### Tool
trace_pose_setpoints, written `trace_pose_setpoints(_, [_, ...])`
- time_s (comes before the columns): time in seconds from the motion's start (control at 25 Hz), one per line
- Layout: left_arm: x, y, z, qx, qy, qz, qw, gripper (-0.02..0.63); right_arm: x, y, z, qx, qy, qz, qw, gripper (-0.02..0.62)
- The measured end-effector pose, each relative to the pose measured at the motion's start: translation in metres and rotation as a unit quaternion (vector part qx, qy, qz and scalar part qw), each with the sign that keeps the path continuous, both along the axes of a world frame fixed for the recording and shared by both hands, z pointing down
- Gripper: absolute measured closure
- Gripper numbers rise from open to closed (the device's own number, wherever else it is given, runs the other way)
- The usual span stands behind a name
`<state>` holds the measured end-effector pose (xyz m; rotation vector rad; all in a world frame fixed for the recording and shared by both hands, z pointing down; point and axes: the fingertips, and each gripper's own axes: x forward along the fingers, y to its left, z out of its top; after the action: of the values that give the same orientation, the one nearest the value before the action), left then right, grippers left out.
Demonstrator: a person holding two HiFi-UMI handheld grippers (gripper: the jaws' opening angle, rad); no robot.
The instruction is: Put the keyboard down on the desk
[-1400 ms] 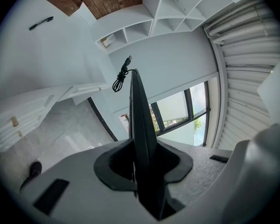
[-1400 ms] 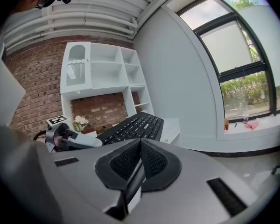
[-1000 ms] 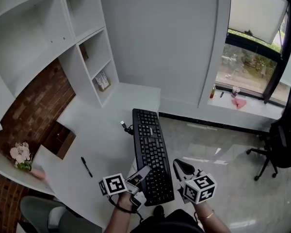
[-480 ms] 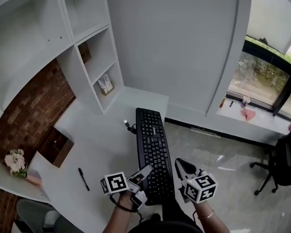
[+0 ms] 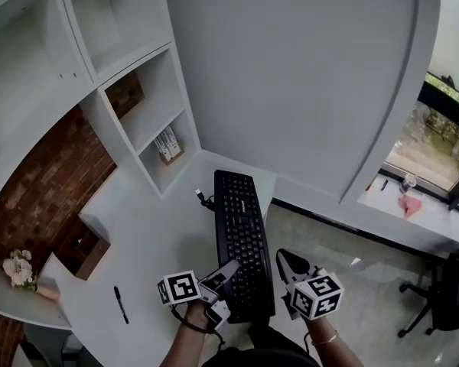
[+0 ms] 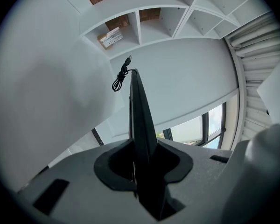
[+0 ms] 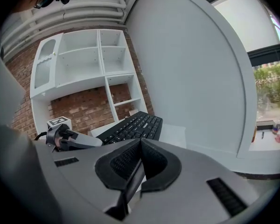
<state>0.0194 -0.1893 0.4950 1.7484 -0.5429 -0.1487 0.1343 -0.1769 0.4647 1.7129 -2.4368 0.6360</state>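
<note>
I hold a black keyboard (image 5: 241, 239) by its near end, one gripper on each side. It runs lengthwise away from me, along the right edge of the white desk (image 5: 157, 235), with its far end over the desk corner. Its coiled cable (image 5: 203, 199) hangs at the far left corner. My left gripper (image 5: 223, 275) is shut on the near left edge. In the left gripper view the keyboard (image 6: 137, 111) shows edge-on between the left gripper's (image 6: 139, 167) jaws. My right gripper (image 5: 283, 262) is shut on the near right edge, and the keys (image 7: 133, 126) show beyond the right gripper (image 7: 139, 161).
A black pen (image 5: 121, 304) lies on the desk to the left. A wooden box (image 5: 83, 248) and flowers (image 5: 19, 268) sit at the far left. White shelves (image 5: 149, 105) rise behind the desk, with a small box (image 5: 167, 144) in one. A black office chair (image 5: 451, 289) stands on the tiled floor at the right.
Both grippers kept their hold on the keyboard. The desk, pen and shelves slid down and left in the head view, so the keyboard now reaches farther toward the wall.
</note>
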Motion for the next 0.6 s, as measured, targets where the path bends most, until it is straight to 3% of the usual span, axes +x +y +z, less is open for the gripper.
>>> trace_pose_setpoints(0.28, [0.024,-0.064,0.005,0.007,-0.012,-0.026,0.9996,0.502,0.027,-0.056,0.009,-0.005,-0.013,-0.022,1.000,0.591])
trace_pose_setpoints(0.6, [0.031,-0.121,0.017,0.006,-0.027,-0.029,0.9992,0.502,0.031,-0.101,0.023,-0.019,-0.015,-0.034,0.999,0.591])
